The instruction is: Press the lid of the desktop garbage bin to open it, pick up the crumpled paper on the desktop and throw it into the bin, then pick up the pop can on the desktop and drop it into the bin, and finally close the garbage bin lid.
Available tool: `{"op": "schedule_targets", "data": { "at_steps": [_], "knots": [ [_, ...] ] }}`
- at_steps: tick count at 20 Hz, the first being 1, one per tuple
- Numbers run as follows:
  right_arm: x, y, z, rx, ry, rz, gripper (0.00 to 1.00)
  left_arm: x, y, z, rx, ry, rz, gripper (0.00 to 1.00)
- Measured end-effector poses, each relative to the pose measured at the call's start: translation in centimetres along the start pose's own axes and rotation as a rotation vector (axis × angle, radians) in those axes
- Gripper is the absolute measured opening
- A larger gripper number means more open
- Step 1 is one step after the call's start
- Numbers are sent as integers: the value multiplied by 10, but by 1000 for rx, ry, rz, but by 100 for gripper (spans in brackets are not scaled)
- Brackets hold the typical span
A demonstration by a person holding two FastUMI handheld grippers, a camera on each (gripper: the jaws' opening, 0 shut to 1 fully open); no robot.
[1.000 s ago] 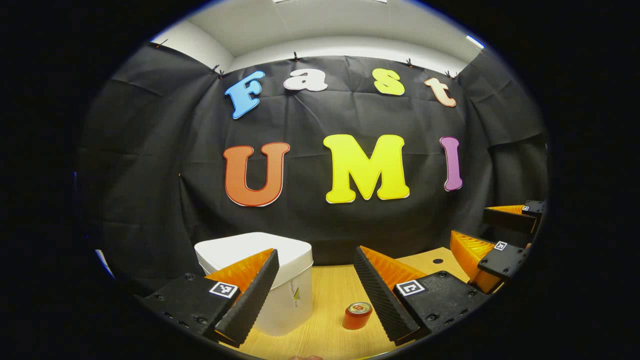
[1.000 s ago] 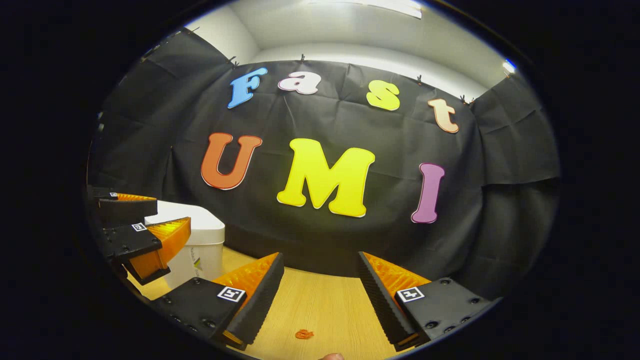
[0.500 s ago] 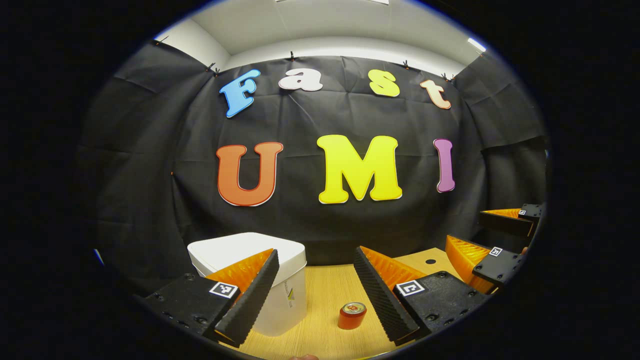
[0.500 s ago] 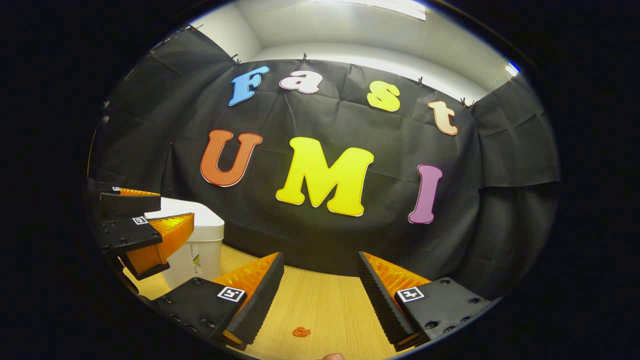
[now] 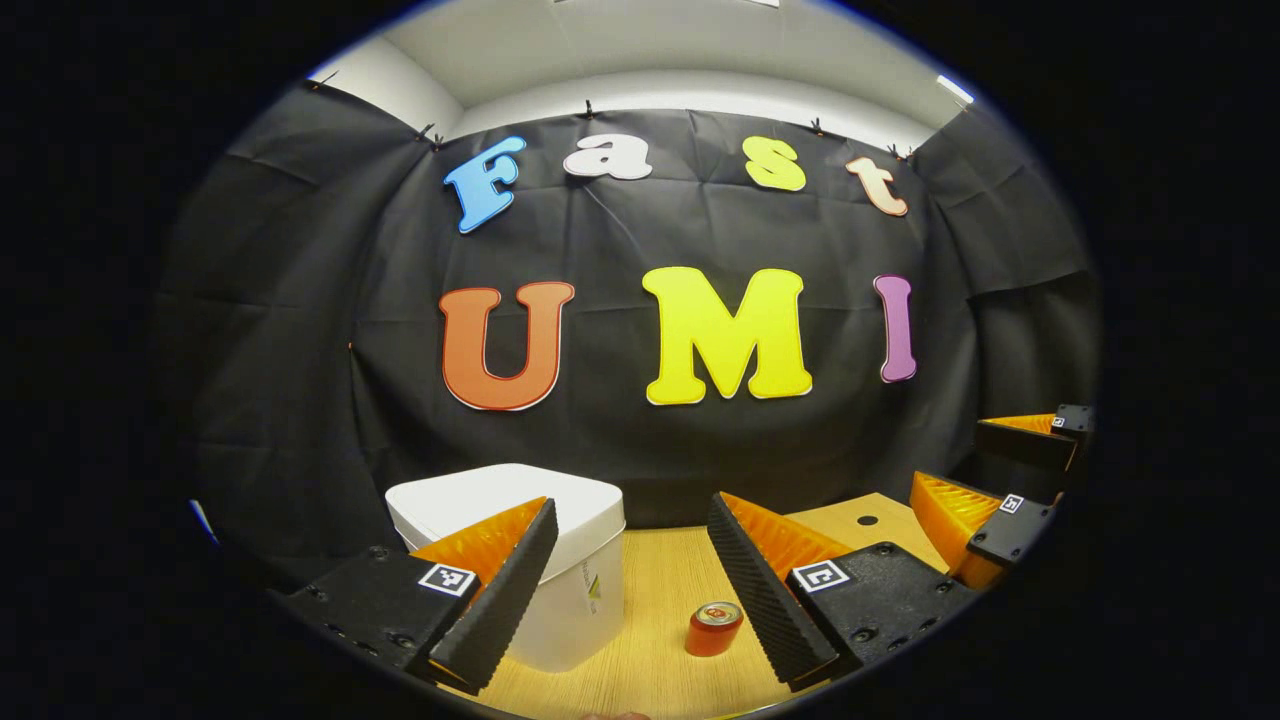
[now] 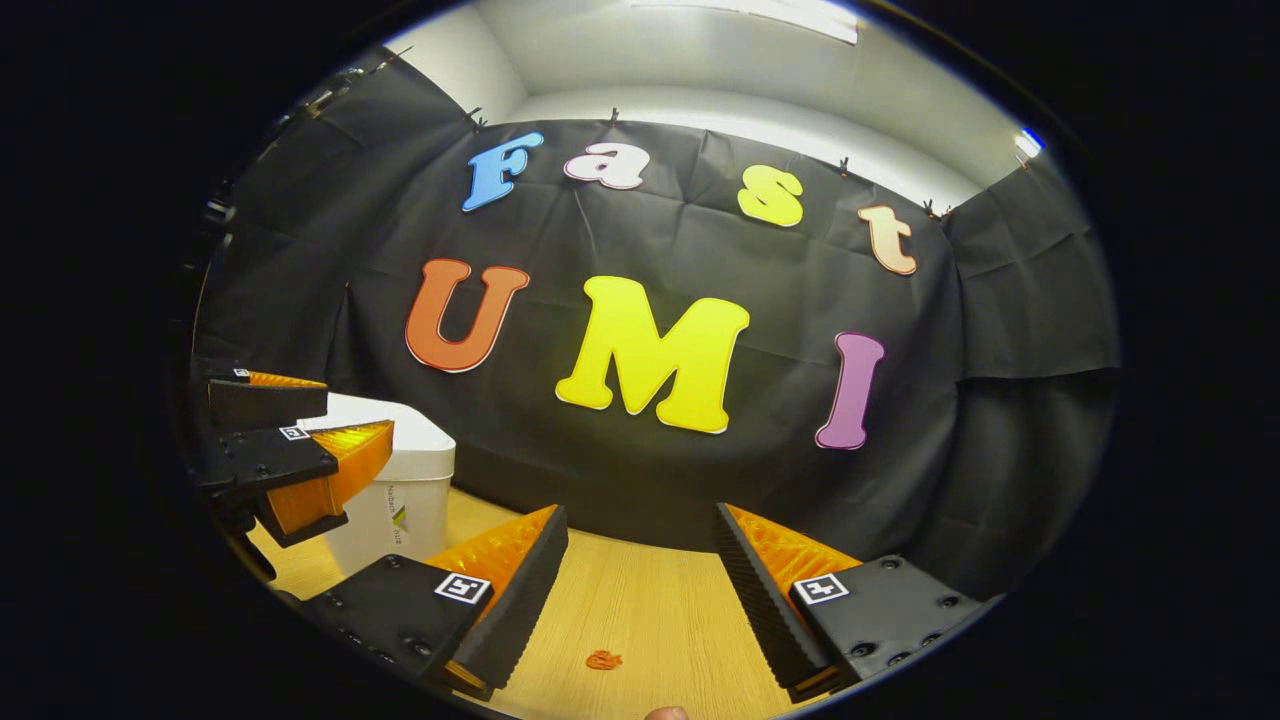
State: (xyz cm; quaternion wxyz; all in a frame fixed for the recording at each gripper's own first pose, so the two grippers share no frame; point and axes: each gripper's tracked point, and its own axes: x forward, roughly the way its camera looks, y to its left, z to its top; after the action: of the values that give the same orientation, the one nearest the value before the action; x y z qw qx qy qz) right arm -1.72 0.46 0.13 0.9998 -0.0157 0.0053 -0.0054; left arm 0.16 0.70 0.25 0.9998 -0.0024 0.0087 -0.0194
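Meanwhile, the left gripper (image 5: 632, 575) hangs level above the wooden desktop (image 5: 660, 600), fingers spread wide with nothing between them. Its lid down, the white garbage bin (image 5: 560, 560) stands partly behind one finger, the pop can (image 5: 714, 629) upright near it. Likewise spread and empty, the right gripper (image 6: 640, 590) hovers over a small orange crumpled paper (image 6: 603, 659) on the desktop.

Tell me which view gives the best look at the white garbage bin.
The left gripper view: the garbage bin stands close ahead, its shut lid and front wall showing, partly behind one finger of the left gripper. The right gripper view puts the bin far to the side, partly hidden by the left gripper.
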Motion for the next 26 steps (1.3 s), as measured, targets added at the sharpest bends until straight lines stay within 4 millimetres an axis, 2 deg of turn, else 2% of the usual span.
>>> {"op": "schedule_targets", "data": {
  "at_steps": [6,7,8,9,10,12,14,15,21,24,25,26],
  "knots": [
    [7,1,0,8,-2,15,94,13,-2,0,25,7,-28,96],
    [8,2,-1,10,1,16,94,17,-4,-1,20,15,-42,94],
    [10,1,-2,10,3,15,94,21,-4,-3,18,24,-47,86],
    [11,0,-2,9,3,13,94,25,-3,-4,20,33,-47,89],
    [12,-1,-2,8,1,11,94,29,1,-7,24,42,-43,81],
    [12,-5,-2,6,-1,1,94,38,7,-10,31,54,-26,78],
    [12,-9,-3,3,2,-12,94,47,16,-11,34,67,-6,68],
    [12,-11,-4,0,6,-18,94,53,21,-13,33,76,3,60],
    [12,-21,-9,-14,23,-55,94,85,53,-17,18,105,65,35],
    [13,-22,-12,-23,34,-61,94,98,68,-21,15,129,88,25],
    [13,-22,-12,-27,36,-61,94,103,72,-23,13,136,97,27],
    [14,-22,-12,-32,37,-62,94,104,76,-26,14,146,108,17]
  ]
}}
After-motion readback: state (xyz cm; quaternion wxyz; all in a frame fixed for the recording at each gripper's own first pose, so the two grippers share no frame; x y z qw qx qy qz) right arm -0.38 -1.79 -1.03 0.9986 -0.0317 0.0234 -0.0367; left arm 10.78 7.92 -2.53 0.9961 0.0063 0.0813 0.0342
